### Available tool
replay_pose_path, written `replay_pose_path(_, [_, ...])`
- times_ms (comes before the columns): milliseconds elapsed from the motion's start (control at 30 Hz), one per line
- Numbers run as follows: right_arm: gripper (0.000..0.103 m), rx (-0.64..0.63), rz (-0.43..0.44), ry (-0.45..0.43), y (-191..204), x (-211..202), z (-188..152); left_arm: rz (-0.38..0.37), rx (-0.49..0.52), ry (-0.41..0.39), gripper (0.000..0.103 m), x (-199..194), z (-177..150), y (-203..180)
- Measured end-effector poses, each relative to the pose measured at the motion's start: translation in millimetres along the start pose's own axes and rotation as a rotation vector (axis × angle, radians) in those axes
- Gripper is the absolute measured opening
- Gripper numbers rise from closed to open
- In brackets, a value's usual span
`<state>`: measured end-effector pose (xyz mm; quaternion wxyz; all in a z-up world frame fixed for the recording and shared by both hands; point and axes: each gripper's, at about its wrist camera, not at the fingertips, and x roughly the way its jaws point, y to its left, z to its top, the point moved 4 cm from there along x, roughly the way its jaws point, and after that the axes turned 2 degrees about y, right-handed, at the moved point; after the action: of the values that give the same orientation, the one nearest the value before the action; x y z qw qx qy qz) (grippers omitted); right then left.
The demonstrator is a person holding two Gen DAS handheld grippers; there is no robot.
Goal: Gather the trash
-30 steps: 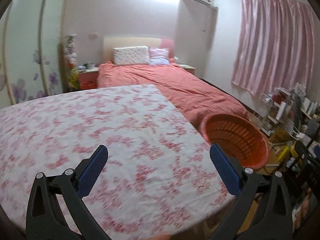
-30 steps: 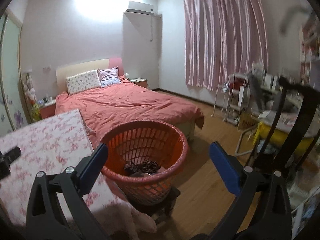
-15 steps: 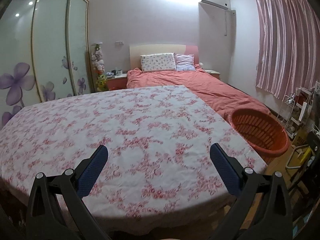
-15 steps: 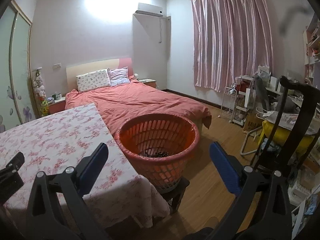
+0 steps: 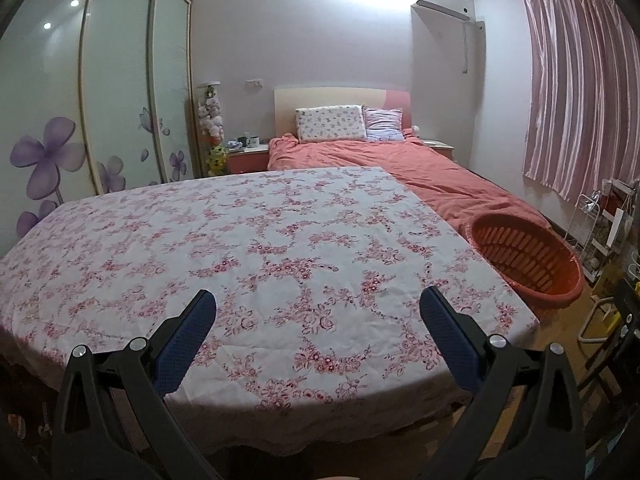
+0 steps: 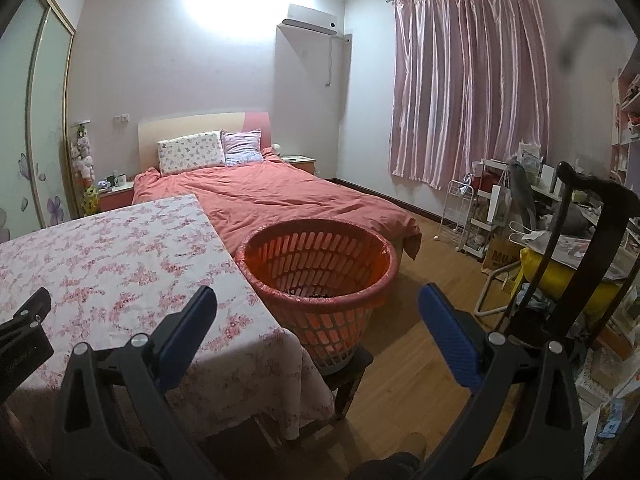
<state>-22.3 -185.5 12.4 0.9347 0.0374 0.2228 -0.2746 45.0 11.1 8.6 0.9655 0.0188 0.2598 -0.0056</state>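
An orange slatted basket (image 6: 316,264) stands on a low stool beside the table's right edge, with dark scraps at its bottom. It also shows in the left wrist view (image 5: 528,256). A table under a pink floral cloth (image 5: 248,248) shows no trash on it. My left gripper (image 5: 318,320) is open and empty above the table's near edge. My right gripper (image 6: 316,312) is open and empty, held back from the basket. The left gripper's body (image 6: 24,332) shows at the left edge of the right wrist view.
A bed with a coral cover (image 6: 280,200) lies behind the table and basket. A dark chair (image 6: 580,240) with a yellow cushion, a white wire rack (image 6: 456,212) and cluttered shelves stand at the right. A wardrobe with flower-printed doors (image 5: 80,120) lines the left wall.
Both grippers have pulled back and risen. The table and basket look smaller and farther away, and the left view has swung left toward the table's middle. Both stay open and empty.
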Motion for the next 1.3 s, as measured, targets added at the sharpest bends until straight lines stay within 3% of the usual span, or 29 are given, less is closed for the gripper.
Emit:
replay_pose_path(533, [0.099, -0.003, -0.081, 0.003, -7.3, 0.1, -5.4, 0.046, 0.001, 0.016, 0.100, -1.9, -2.4, -2.8])
replay_pose_path(1300, [0.099, -0.012, -0.071, 0.003, -4.5, 1.8, -6.1, 0.054, -0.002, 0.038, 0.100, -0.2, -6.5, -1.9])
